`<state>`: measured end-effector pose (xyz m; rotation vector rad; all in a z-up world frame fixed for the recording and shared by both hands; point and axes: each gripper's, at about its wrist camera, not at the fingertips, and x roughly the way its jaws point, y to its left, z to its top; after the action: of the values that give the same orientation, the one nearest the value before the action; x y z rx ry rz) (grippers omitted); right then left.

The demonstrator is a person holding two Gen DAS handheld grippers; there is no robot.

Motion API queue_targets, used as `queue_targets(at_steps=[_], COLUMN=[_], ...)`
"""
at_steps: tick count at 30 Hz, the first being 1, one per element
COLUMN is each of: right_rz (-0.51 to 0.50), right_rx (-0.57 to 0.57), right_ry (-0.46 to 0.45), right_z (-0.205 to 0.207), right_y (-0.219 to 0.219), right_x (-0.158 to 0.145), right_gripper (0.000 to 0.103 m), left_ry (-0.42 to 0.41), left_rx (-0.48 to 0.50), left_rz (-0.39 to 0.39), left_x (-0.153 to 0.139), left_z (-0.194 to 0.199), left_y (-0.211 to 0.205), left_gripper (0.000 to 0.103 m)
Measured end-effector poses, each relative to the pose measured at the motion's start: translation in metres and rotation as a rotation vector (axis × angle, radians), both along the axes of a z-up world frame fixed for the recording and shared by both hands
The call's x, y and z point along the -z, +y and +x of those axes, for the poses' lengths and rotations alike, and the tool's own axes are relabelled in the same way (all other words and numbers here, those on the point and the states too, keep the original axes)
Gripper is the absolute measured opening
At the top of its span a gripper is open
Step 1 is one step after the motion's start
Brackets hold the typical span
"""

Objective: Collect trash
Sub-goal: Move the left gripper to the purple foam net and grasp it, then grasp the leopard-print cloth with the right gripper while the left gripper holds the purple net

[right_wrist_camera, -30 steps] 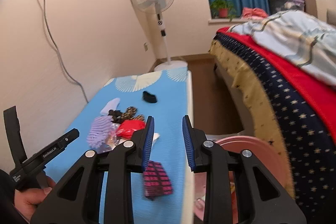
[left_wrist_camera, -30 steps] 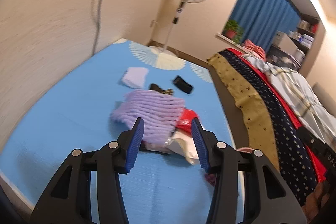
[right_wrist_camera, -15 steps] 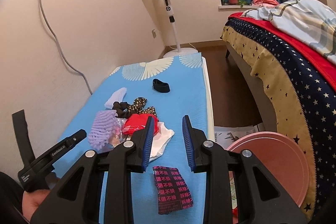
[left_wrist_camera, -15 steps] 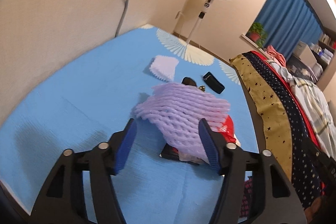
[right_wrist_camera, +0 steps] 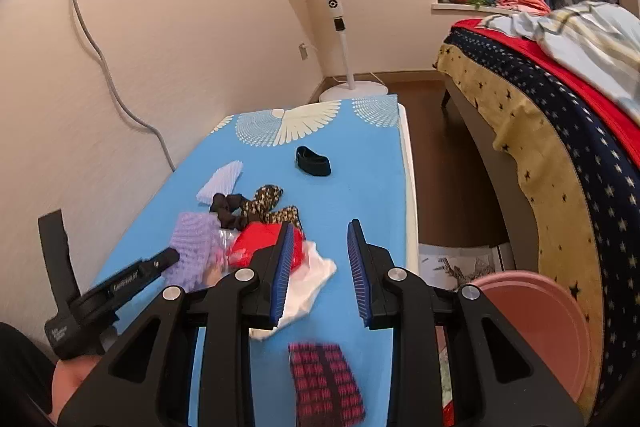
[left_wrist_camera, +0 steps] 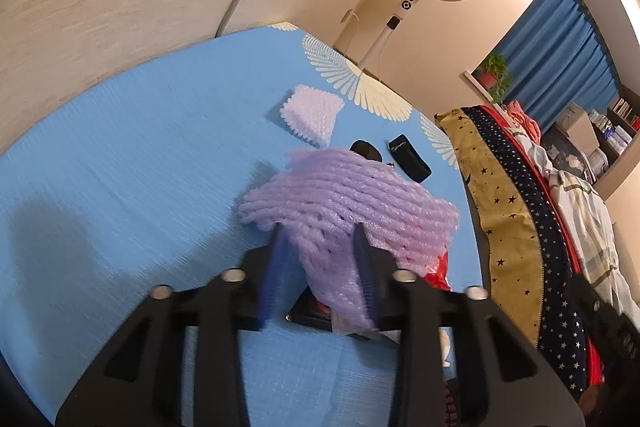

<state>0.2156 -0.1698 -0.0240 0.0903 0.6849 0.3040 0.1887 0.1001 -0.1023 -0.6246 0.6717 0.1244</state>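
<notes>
1. My left claw [left_wrist_camera: 320, 247] has just been closing and now pinches the near edge of the purple foam fruit net [left_wrist_camera: 352, 203], which lies between its blue pads [left_wrist_camera: 272, 279] atop the litter pile on the blue tabletop [left_wrist_camera: 120, 187].
2. My right claw [right_wrist_camera: 318, 267] hangs partly open and empty above the pile, over the white wrapper [right_wrist_camera: 308, 287], beside the red plastic bag [right_wrist_camera: 260, 243].
3. Step in hand, as I judge it: securing the first piece of trash.
4. Further out lie a pale foam net [right_wrist_camera: 222, 181], a dark patterned packet [right_wrist_camera: 326, 383] and a black band [right_wrist_camera: 313, 161].
5. Next, I reckon: lift the net clear and carry it to the pink bin [right_wrist_camera: 536, 327] beside the tabletop.
</notes>
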Motion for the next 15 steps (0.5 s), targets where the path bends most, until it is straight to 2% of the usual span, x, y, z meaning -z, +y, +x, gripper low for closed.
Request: queue_targets(at_steps=[1,3,4,11,15], right_rz=[-0.001,-0.001,-0.003,-0.058,-0.084], right_rx=[-0.012,-0.032,-0.053,-0.173,-0.224], right_ry=[0.002,0.005,0.009,0.042,0.072], right_z=[0.008,0.018,0.025,0.064,0.085], right_y=[0.003,0.009,0.015,0.059,0.080], right_x=[-0.001,-0.003,-0.004,0.001,0.010], right_gripper=[0.028,0.029,0.029,0.029,0.029], left_ry=[-0.003,-0.007,-0.014,-0.026,-0.001], left_rx=[0.004,0.006,-0.011,-0.170,-0.220], left_rz=[-0.003,0.014,0.047,0.184,0.206], left_x=[0.000,-0.003,-0.008,-0.031,-0.031], left_z=[0.001,0.002,0.000,-0.015,-0.018], left_y=[0.001,0.001,0.000,0.017,0.025], left_gripper=[0.019,0.016,0.015,0.015,0.015])
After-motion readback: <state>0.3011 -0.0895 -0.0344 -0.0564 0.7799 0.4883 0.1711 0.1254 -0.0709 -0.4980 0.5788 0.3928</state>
